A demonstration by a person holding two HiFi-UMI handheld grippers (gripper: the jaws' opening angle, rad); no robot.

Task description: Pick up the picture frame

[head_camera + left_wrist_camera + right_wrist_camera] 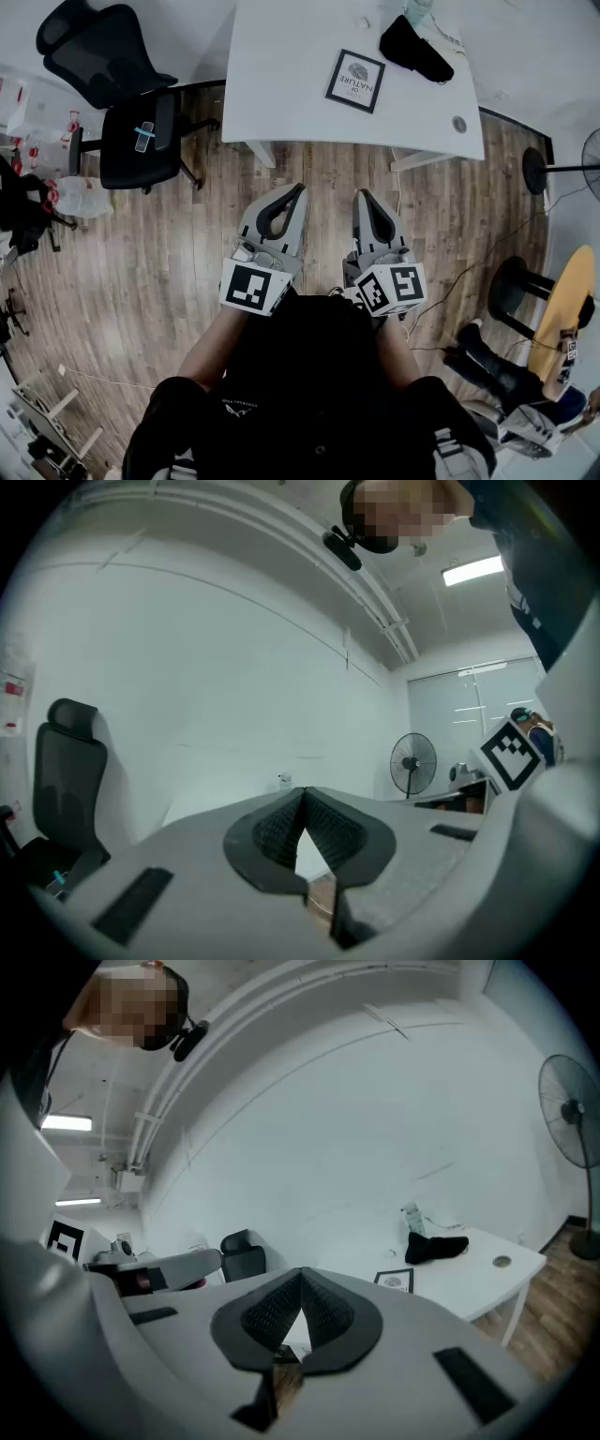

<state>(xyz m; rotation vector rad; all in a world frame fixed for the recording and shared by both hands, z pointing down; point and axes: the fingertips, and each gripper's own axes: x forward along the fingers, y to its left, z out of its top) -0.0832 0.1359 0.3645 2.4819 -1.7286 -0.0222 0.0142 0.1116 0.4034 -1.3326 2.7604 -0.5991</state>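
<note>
The picture frame (355,81), black-edged with a white print, lies flat on the white table (281,84) at the top of the head view. It also shows small in the right gripper view as the picture frame (395,1280). My left gripper (299,190) and right gripper (361,195) are held side by side over the wooden floor, short of the table's near edge. Both point toward the table. The left gripper (302,791) has its tips together with nothing between them. The right gripper (300,1272) is likewise shut and empty.
A black cloth (415,47) lies on the table right of the frame, beside a round grommet (458,124). A black office chair (131,103) stands at the left. A fan base (536,171), a stool (516,281) and a seated person (511,384) are at the right.
</note>
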